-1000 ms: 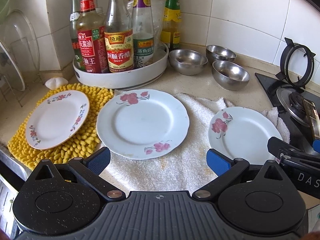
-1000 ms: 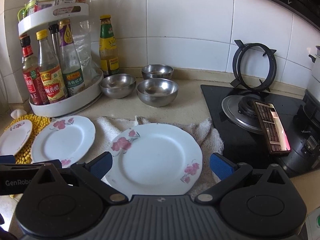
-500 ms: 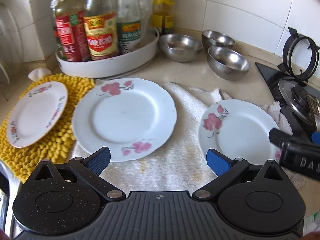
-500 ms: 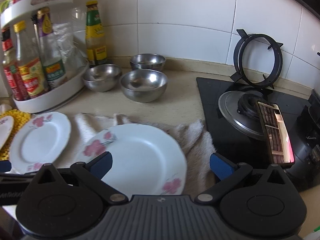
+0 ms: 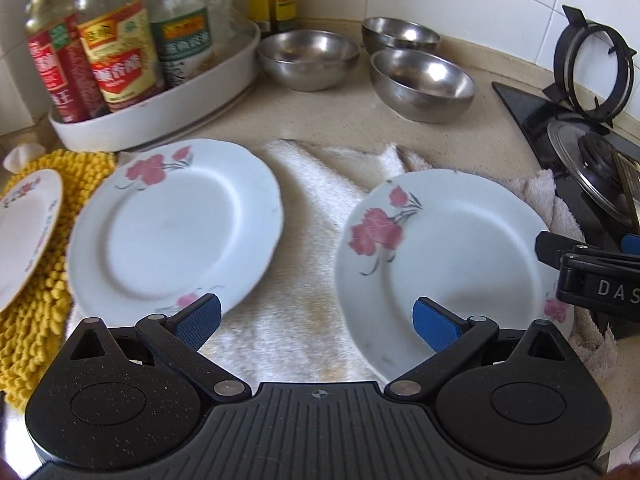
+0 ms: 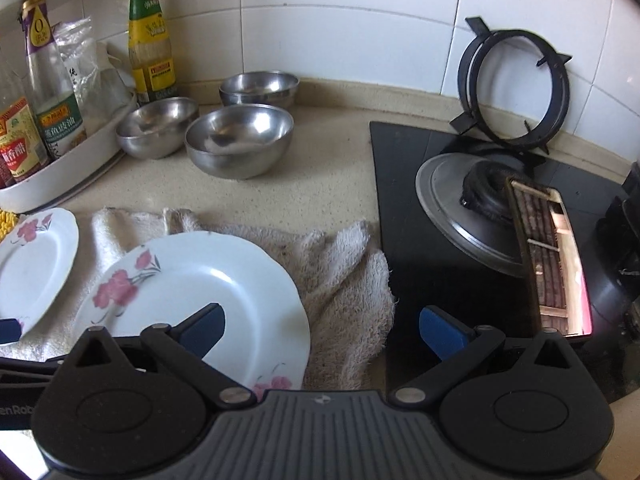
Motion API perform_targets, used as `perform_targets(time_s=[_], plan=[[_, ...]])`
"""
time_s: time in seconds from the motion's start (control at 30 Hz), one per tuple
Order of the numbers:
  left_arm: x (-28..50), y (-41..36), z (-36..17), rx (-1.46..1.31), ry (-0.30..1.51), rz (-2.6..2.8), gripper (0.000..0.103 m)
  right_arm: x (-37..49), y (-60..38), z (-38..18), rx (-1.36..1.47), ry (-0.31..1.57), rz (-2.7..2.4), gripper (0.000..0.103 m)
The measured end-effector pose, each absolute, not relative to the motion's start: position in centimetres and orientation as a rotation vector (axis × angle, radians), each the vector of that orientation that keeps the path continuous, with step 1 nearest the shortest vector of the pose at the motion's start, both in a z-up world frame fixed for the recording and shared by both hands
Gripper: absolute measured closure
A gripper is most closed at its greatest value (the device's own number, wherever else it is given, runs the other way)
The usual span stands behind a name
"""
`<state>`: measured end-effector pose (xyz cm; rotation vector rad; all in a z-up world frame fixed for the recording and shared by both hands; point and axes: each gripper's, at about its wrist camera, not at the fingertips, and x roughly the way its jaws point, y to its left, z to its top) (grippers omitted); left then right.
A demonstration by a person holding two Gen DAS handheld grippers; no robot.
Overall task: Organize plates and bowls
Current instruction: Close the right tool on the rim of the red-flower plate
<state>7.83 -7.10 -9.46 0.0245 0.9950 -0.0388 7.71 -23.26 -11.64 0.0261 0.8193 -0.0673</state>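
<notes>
The left gripper [image 5: 316,320] hangs low over the white towel [image 5: 304,240], jaws spread wide with nothing between them, one blue pad over the near rim of the middle plate [image 5: 172,224] and the other over the right plate [image 5: 444,264]. Both plates (white with pink flowers) lie flat on the towel, well apart. At 9 o'clock in the left view a smaller plate [image 5: 24,232] rests on the yellow mat [image 5: 44,312]. Three steel bowls [image 5: 424,84] stand close together on the counter [image 5: 320,116] at 12 to 1 o'clock, beside the white tray [image 5: 160,112] of sauce bottles [image 5: 116,48] at 11 o'clock.

The right gripper [image 6: 322,330] also has its jaws spread and holds nothing; its left pad sits over the right plate [image 6: 200,280], its right pad over the black stove [image 6: 420,240]. The burner ring [image 6: 516,96] leans against the tiled wall at 1 o'clock
</notes>
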Motion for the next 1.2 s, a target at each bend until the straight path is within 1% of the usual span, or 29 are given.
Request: perform_targets(time_s=[0.23,0.33,0.4,0.57,0.63,0.7,0.77,0.97,1.2], plan=[[8.3,-8.5,-10.7,0.029,1.030,-0.085,0.001,8.5,-24.4,-13.3,0.115,0.901,0.043,0.000],[8.4,-8.4,-11.0,-0.021,1.038,-0.124,0.002,8.6,-25.0,-14.0,0.194,0.930,0.087,0.003],[8.3,-8.4,-11.0,-0.032,1.030,-0.135,0.002,8.6,-25.0,-14.0,0.180,0.928,0.102,0.006],[8.4,-9.4,-11.0,-0.020,1.029,-0.172,0.002,8.8,-25.3,-14.0,0.167,0.936,0.141,0.007],[8.5,-9.8,-11.0,-0.017,1.027,-0.185,0.002,8.7,-25.5,-13.7,0.163,0.938,0.150,0.012],[8.4,-10.1,-10.9,-0.033,1.023,-0.228,0.004,8.5,-25.6,-13.2,0.162,0.927,0.180,0.021],[8.4,-10.3,-10.9,-0.034,1.023,-0.226,0.004,8.5,-25.6,-12.9,0.159,0.919,0.211,0.026],[8.5,-10.5,-11.1,0.004,1.014,-0.245,0.003,9.1,-24.9,-13.1,0.103,0.933,0.230,0.027],[8.7,-9.9,-10.9,-0.029,1.015,-0.256,0.004,9.2,-25.0,-12.3,0.056,0.944,0.206,0.027]])
